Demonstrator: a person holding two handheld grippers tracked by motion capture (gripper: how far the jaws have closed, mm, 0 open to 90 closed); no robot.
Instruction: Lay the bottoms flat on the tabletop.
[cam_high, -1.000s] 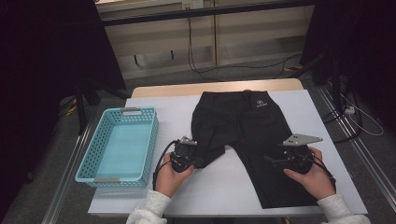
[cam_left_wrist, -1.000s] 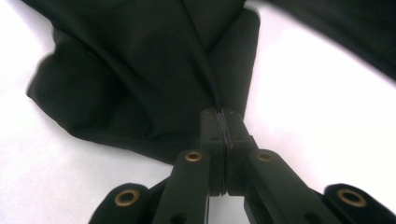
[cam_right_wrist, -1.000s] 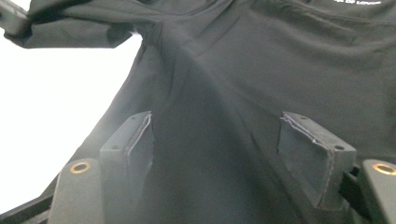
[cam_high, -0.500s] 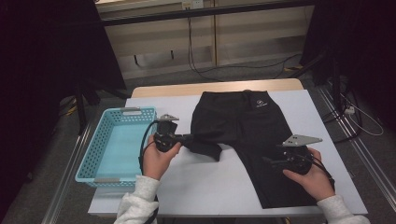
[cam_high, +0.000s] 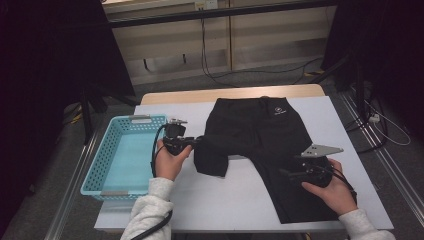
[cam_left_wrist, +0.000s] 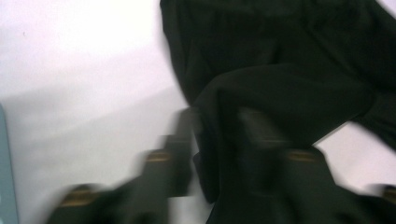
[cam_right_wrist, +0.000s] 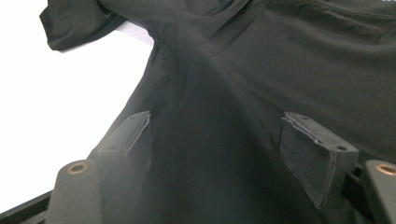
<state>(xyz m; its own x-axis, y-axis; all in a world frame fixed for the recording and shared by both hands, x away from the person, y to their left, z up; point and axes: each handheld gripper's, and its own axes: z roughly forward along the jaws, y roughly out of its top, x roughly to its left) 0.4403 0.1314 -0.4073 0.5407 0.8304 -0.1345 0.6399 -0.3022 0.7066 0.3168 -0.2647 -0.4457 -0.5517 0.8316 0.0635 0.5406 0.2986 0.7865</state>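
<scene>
A fixed overhead camera faces forward and down on the whole desk (cam_high: 240, 200); each tool-mounted camera looks along its own jaws from close above the surface; all three views share the black shorts (cam_high: 265, 135) (cam_left_wrist: 289, 88) (cam_right_wrist: 261, 74) spread on the desk.

My left gripper (cam_high: 199, 141) sits near the middle of the table's left half, hand (cam_high: 169, 161) wrapped round it from below, forearm in a pale sleeve coming up from the near edge. Its jaws are clamped on a fold of the black shorts (cam_high: 260, 135), though its own view is pretty blurry. My right gripper (cam_high: 287, 174) is down by the near right corner, pointing left, jaws spread wide apart, and my right hand (cam_high: 334, 189) cups it from behind.
</scene>
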